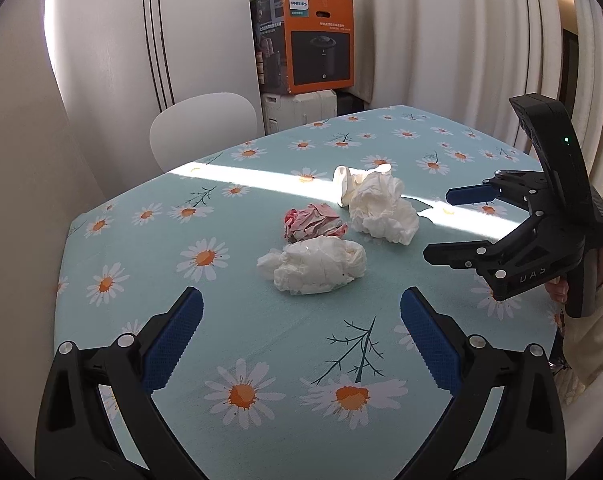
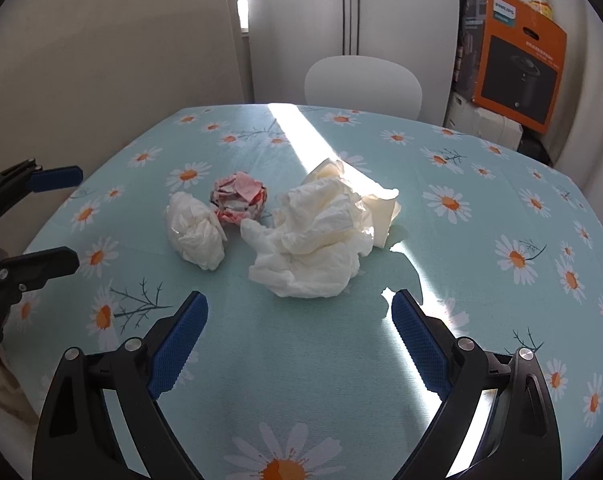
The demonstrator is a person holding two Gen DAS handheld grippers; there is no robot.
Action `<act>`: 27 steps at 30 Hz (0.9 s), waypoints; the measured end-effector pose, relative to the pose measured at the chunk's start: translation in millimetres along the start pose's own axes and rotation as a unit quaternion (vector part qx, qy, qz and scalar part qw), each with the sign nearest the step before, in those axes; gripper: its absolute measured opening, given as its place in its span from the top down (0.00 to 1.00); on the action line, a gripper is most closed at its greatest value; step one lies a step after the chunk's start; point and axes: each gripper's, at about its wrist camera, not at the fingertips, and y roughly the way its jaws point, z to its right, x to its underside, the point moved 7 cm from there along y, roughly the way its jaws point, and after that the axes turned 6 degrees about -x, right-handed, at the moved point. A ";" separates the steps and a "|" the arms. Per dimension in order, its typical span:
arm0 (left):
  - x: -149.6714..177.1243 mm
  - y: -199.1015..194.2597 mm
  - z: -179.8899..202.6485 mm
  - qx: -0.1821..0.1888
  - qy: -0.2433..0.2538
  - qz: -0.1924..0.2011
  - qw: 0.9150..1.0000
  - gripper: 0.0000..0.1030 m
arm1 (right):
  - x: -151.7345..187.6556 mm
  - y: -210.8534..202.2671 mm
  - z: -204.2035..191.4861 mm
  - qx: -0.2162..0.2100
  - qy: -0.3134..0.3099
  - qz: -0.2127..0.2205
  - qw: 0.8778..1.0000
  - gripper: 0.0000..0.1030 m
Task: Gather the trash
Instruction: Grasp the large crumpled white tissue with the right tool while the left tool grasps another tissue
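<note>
Both the left gripper [image 1: 301, 308] and the right gripper [image 2: 299, 312] are held spread apart, empty, above the daisy tablecloth [image 1: 261, 352]. "DAS" is moulded on the right one. Three crumpled tissues [image 1: 315, 266] and a pink wad [image 1: 313, 222] lie mid-table. "PHILIPS" is printed on the far orange box [image 1: 321, 44] (smaller lettering unreadable).

Bare tablecloth [image 2: 301, 360] ahead; crumpled wads [image 2: 309, 240] clustered mid-table, touching.

"philips" on orange box [image 1: 321, 40]
</note>
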 end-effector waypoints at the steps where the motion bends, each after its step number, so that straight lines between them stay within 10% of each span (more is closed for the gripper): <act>1: 0.4 1.0 -1.5 0.000 -0.003 -0.002 1.000 0.06 | -1.6 5.4 0.2 0.001 0.001 -0.006 1.000 0.14; 6: 3.7 8.6 -4.2 0.000 -0.008 -0.014 1.000 0.06 | -6.0 28.9 6.6 0.009 0.017 -0.023 1.000 0.16; 9: 5.1 11.1 -5.0 0.002 -0.006 -0.018 1.000 0.06 | -6.0 36.9 8.8 0.005 0.022 -0.027 0.999 0.62; 12: 6.1 14.1 -6.0 0.002 -0.008 -0.023 1.000 0.06 | -7.8 31.6 9.5 0.015 0.017 -0.006 1.000 0.78; 27: 3.4 41.6 -4.6 0.009 -0.025 -0.073 0.997 0.06 | -18.5 -20.3 -5.4 0.024 -0.021 0.113 0.993 0.89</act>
